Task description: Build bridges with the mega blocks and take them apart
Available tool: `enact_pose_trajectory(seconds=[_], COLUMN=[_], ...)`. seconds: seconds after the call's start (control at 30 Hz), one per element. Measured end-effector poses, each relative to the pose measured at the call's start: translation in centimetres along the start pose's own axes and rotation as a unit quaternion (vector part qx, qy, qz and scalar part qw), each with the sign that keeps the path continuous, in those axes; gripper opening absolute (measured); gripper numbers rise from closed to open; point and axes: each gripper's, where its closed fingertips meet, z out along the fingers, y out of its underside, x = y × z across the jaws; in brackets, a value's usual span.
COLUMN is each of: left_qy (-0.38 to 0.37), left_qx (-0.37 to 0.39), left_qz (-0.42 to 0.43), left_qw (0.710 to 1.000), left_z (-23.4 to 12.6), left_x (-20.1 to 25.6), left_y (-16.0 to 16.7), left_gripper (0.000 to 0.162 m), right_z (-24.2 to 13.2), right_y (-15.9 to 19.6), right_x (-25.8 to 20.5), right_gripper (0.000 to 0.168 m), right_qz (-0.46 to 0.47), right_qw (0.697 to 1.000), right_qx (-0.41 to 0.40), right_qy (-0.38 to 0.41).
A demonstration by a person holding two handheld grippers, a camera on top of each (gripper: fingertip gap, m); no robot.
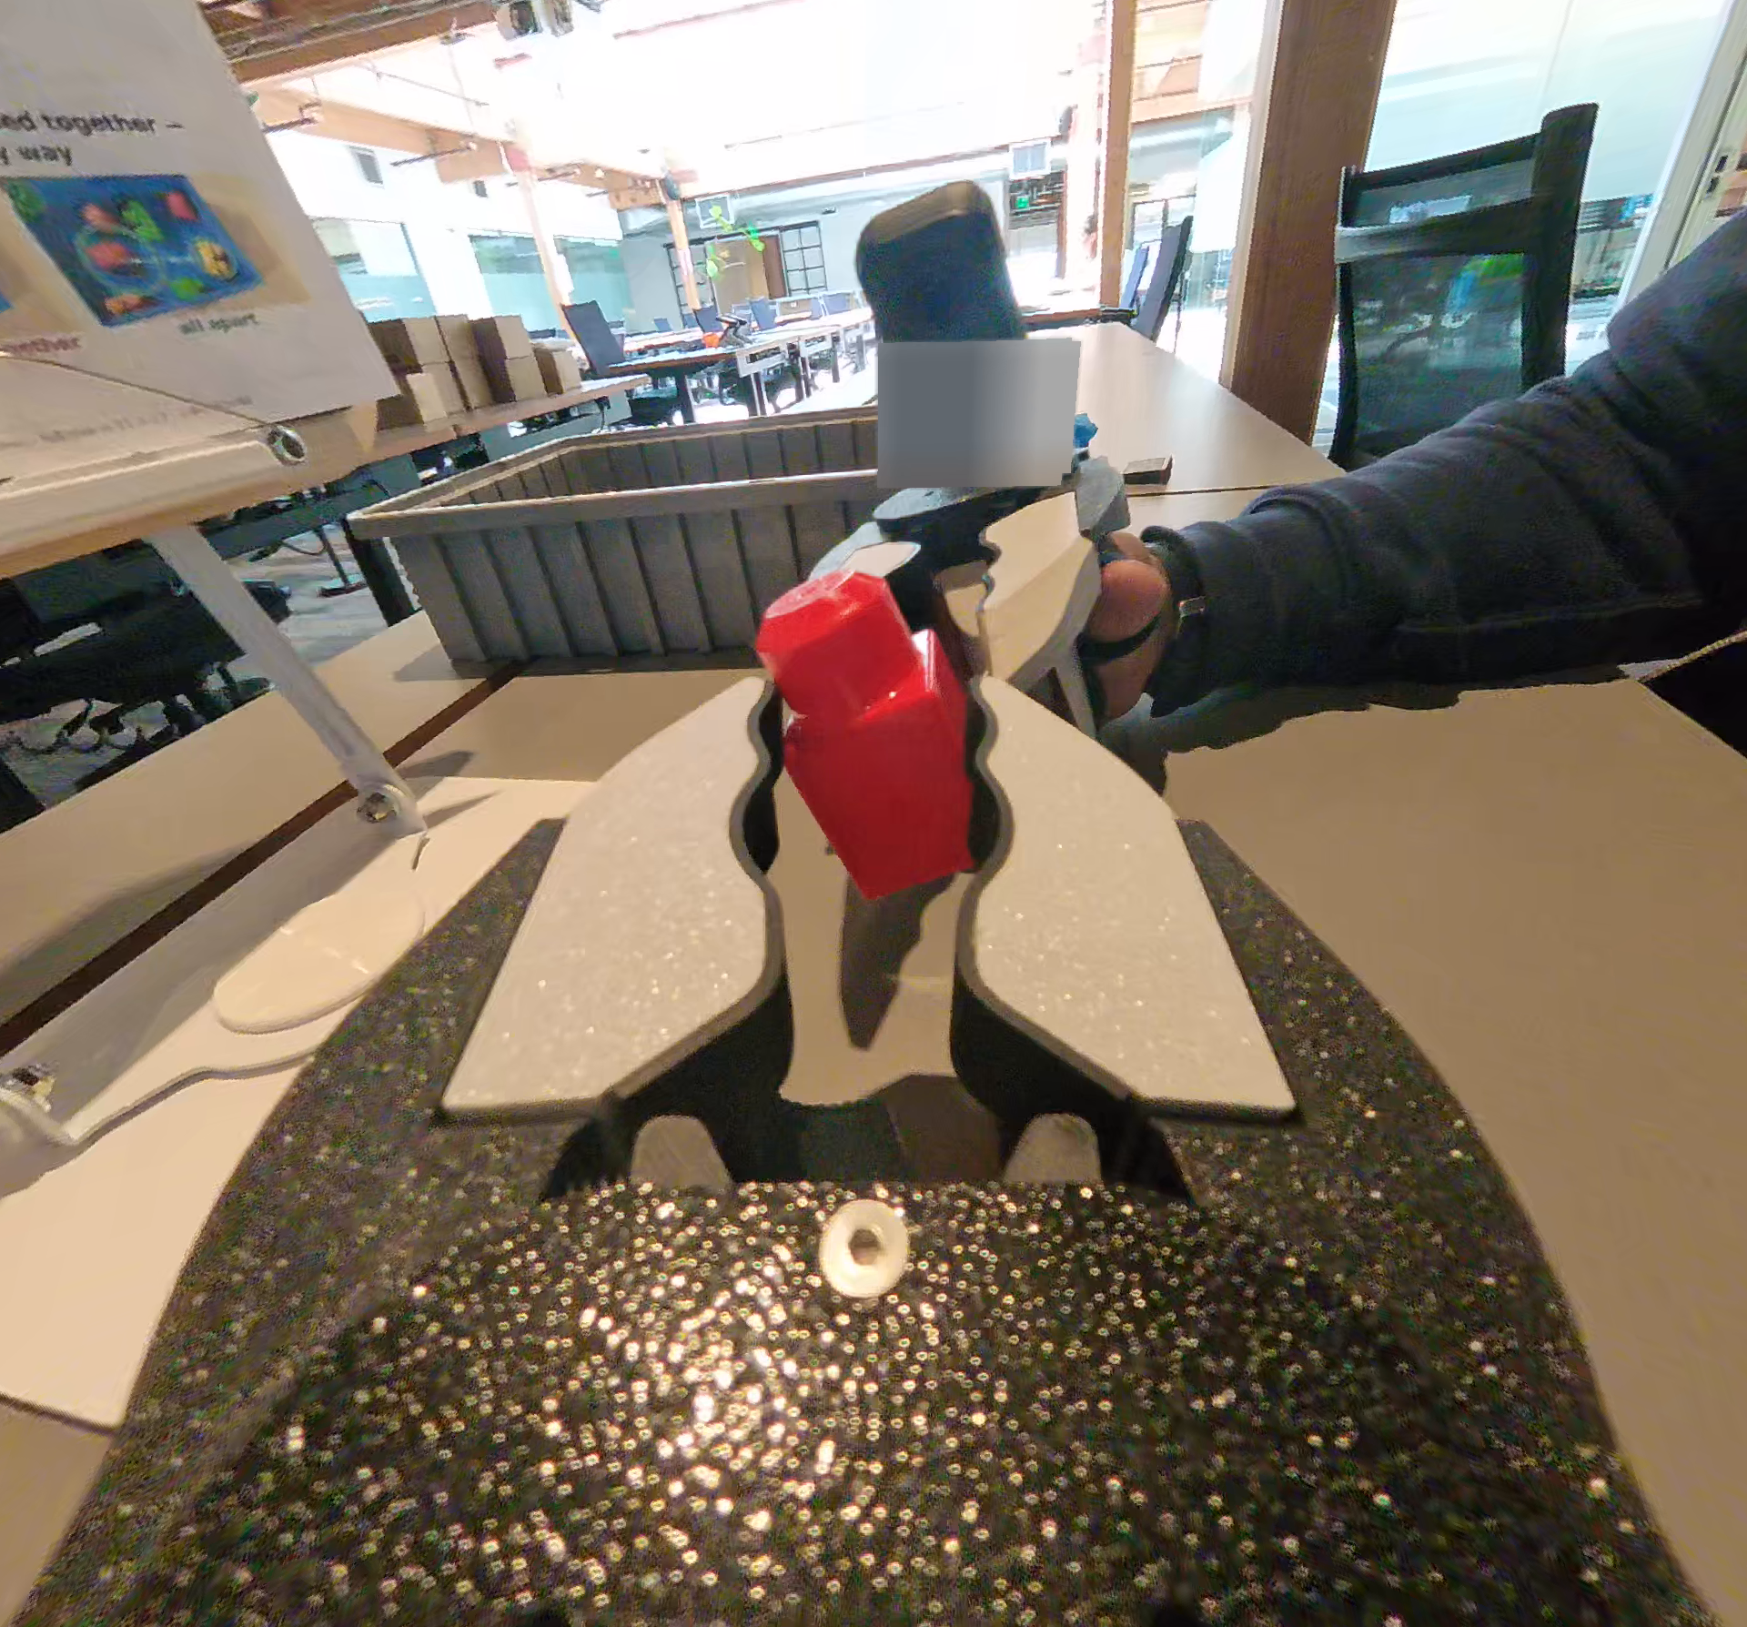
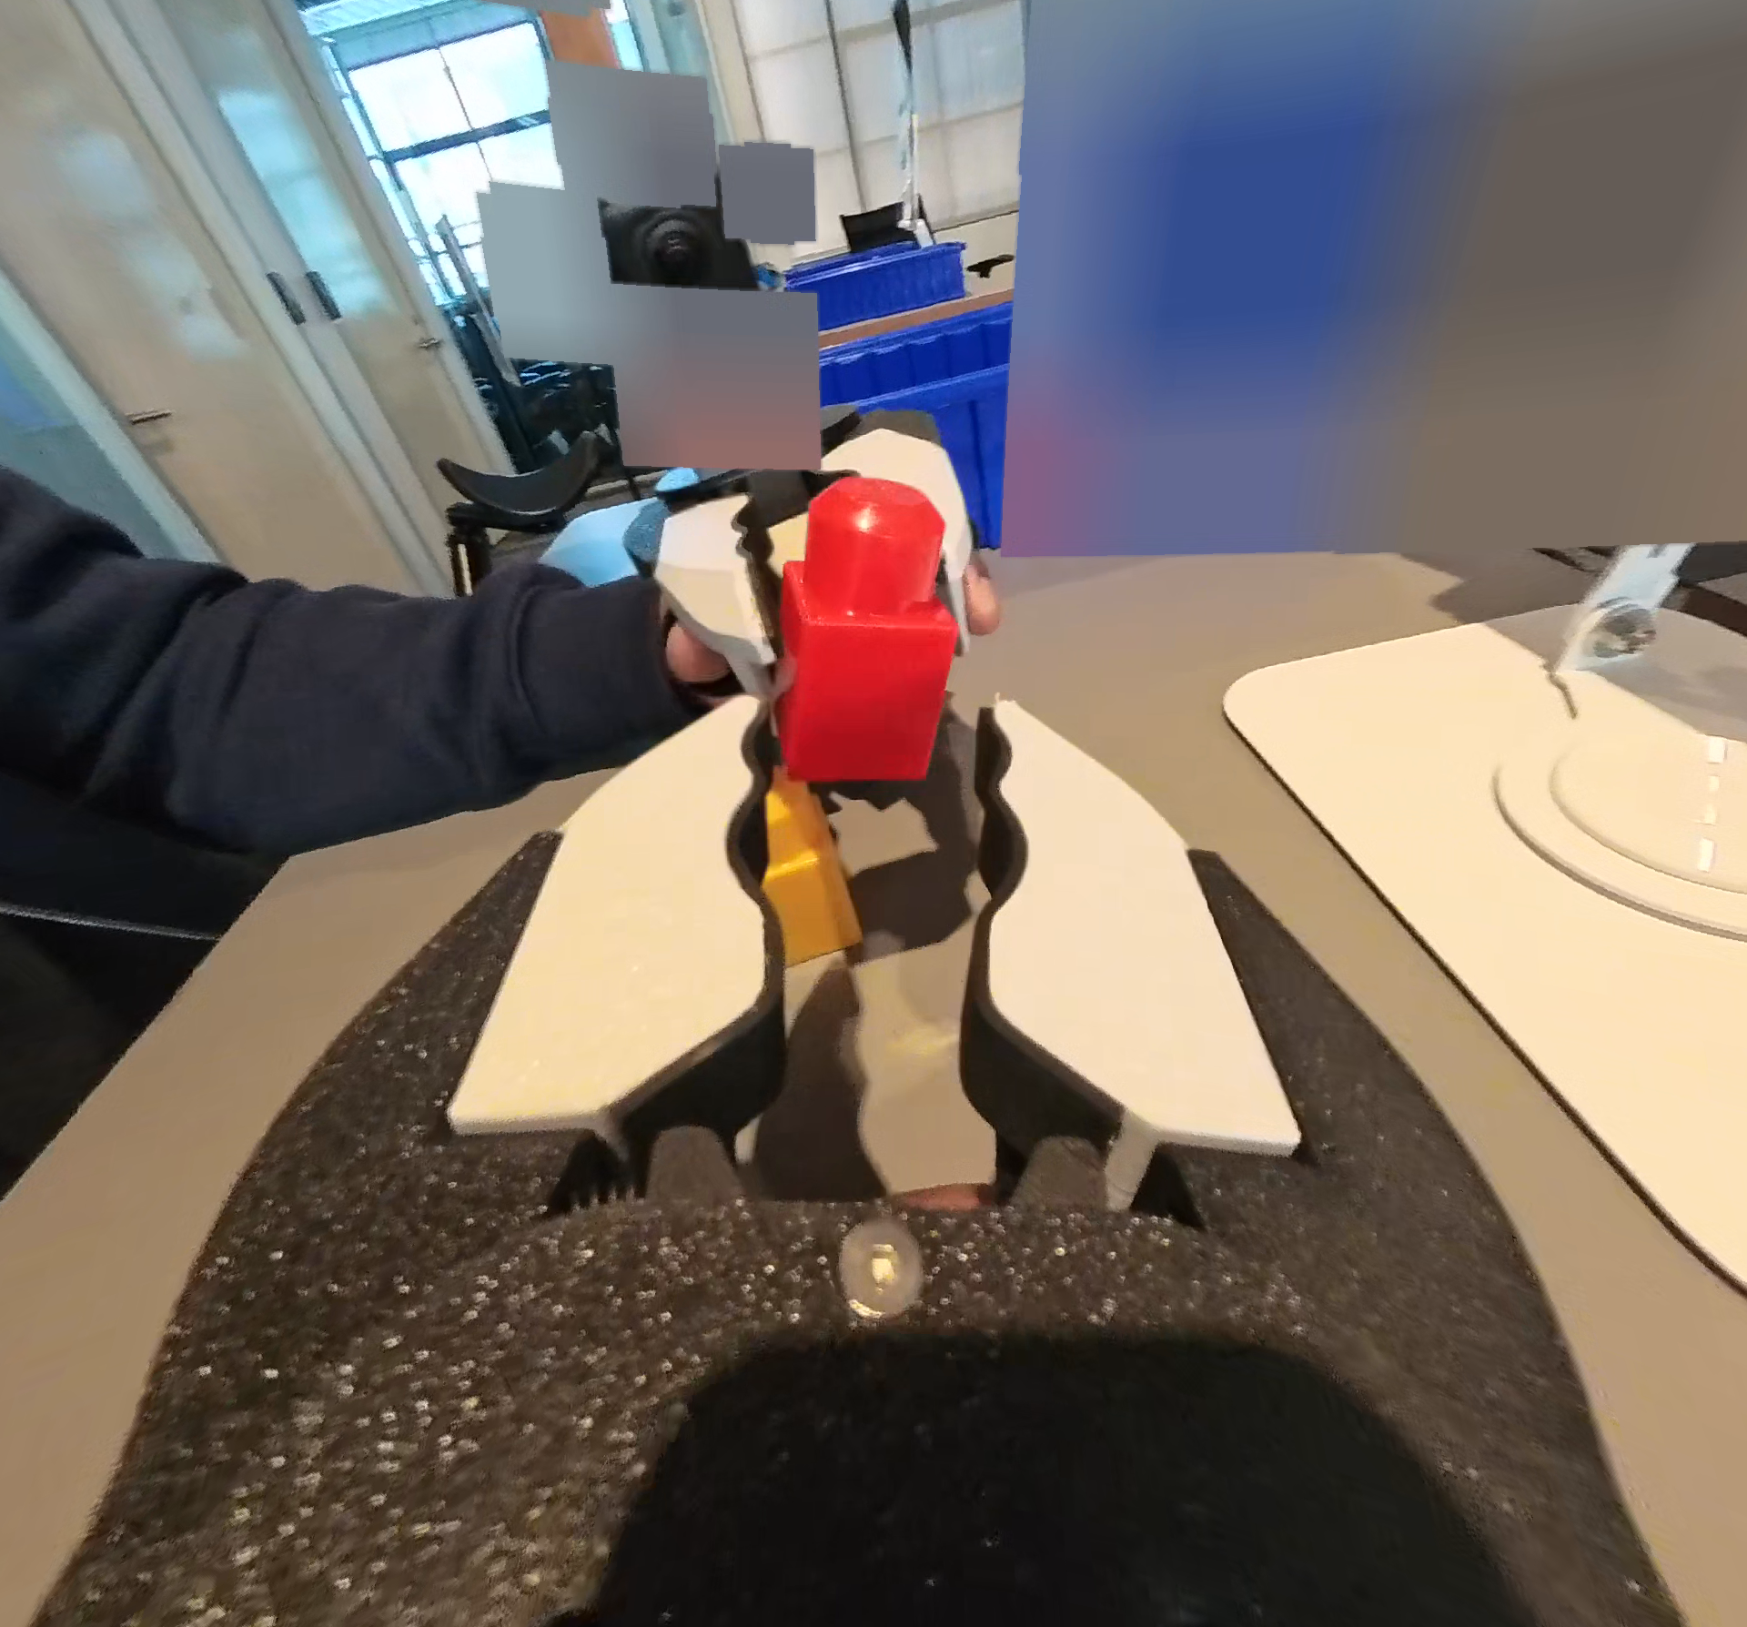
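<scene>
One red block point(image 1: 874, 754): clamped in your left tongs point(image 1: 874, 731), stud toward 11 o'clock.
Right tongs point(image 2: 874, 731): spread apart, gripping nothing.
Yellow block point(image 2: 804, 873): on the counter point(image 2: 1134, 636), below.

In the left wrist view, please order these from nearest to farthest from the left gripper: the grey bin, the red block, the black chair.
1. Red block: between the fingers of the left gripper.
2. Grey bin: on the table, behind the block, somewhat left.
3. Black chair: beyond the table, far right.
</scene>
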Motion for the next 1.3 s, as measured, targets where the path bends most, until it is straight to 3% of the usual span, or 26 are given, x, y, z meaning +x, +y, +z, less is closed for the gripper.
enact_pose_trajectory(seconds=[0.57, 1.3], left_qy=[0.032, 0.044], left_qx=[0.0, 0.007], left_qz=[0.023, -0.023], left_qw=[0.999, 0.999], left_z=[0.9, 0.9], left_x=[1.7, 1.6], left_y=[0.0, -0.2], left_gripper=[0.035, 0.033], right_z=[0.6, 0.6], right_y=[0.7, 0.9], right_x=[-1.6, -1.7], right_gripper=[0.037, 0.034], right_qz=[-0.002, -0.002], right_qw=[0.999, 0.998], right_qx=[-0.023, -0.028], right_qy=[-0.043, -0.049])
